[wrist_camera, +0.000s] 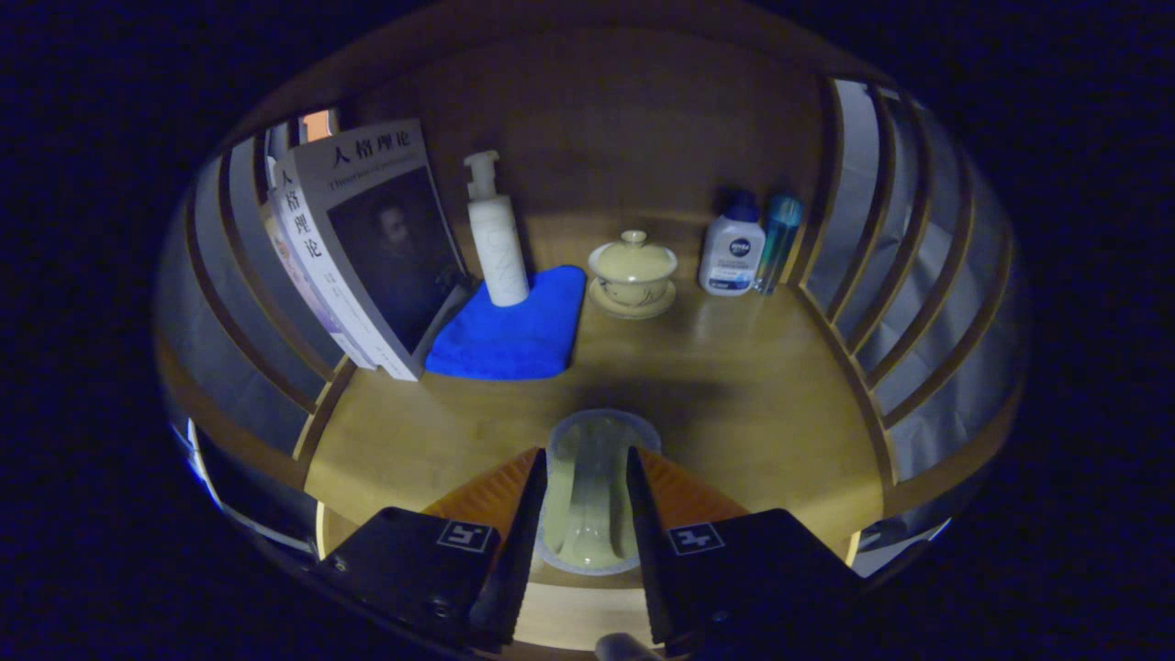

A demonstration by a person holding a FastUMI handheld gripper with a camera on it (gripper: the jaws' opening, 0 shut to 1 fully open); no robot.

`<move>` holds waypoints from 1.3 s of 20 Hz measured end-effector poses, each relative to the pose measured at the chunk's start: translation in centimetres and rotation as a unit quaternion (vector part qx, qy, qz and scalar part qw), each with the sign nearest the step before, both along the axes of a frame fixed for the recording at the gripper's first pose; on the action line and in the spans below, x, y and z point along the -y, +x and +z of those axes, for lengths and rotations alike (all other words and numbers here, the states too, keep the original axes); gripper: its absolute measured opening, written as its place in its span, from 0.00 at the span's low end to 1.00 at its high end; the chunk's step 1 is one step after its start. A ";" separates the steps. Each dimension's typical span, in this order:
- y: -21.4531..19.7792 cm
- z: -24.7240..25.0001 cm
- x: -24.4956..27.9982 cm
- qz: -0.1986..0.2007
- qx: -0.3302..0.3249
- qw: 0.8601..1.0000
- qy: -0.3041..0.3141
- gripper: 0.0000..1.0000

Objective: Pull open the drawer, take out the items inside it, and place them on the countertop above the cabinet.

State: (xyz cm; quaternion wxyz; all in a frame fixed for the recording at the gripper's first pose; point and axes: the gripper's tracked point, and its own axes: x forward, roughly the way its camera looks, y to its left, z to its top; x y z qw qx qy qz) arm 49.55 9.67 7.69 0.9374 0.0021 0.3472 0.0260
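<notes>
The gripper (pixel 587 496) sits nearest the lens, its two fingers closed against the sides of a pale translucent cup (pixel 592 487), which stands between them with its rounded rim reaching just beyond the fingertips. The cup's lower part is cut off behind the finger bodies, and its contents, if any, cannot be made out in the dim light. It is held low over the wooden countertop (pixel 753 404); whether its base touches the wood cannot be told. Beyond the fingers, toward the back panel, lies a folded blue cloth (pixel 509 330), with a white pump bottle (pixel 496 239) standing upright on its far end. Just beside the cloth on the left, a row of books (pixel 367 248) leans against the slatted side rail; the books behind the front one are mostly hidden. To the right of the cloth stands a lidded cream tea bowl (pixel 632 271) on its saucer. Further right, at the back corner, a white bottle with a dark cap (pixel 732 252) stands touching a slim teal bottle (pixel 778 240).
</notes>
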 end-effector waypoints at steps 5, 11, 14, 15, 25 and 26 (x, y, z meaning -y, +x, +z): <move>-3.7 1.0 -0.8 0.013 0.056 0.998 0.005 0.55; -9.9 3.0 -2.3 0.038 0.176 0.983 -0.018 0.55; -14.3 4.6 -2.4 0.040 0.239 0.970 -0.026 0.91; -15.4 4.3 -2.2 0.038 0.257 0.965 -0.026 1.00; -26.4 1.0 -1.6 0.019 0.333 0.943 0.009 1.00; -26.9 0.4 -1.6 0.017 0.332 0.943 0.017 1.00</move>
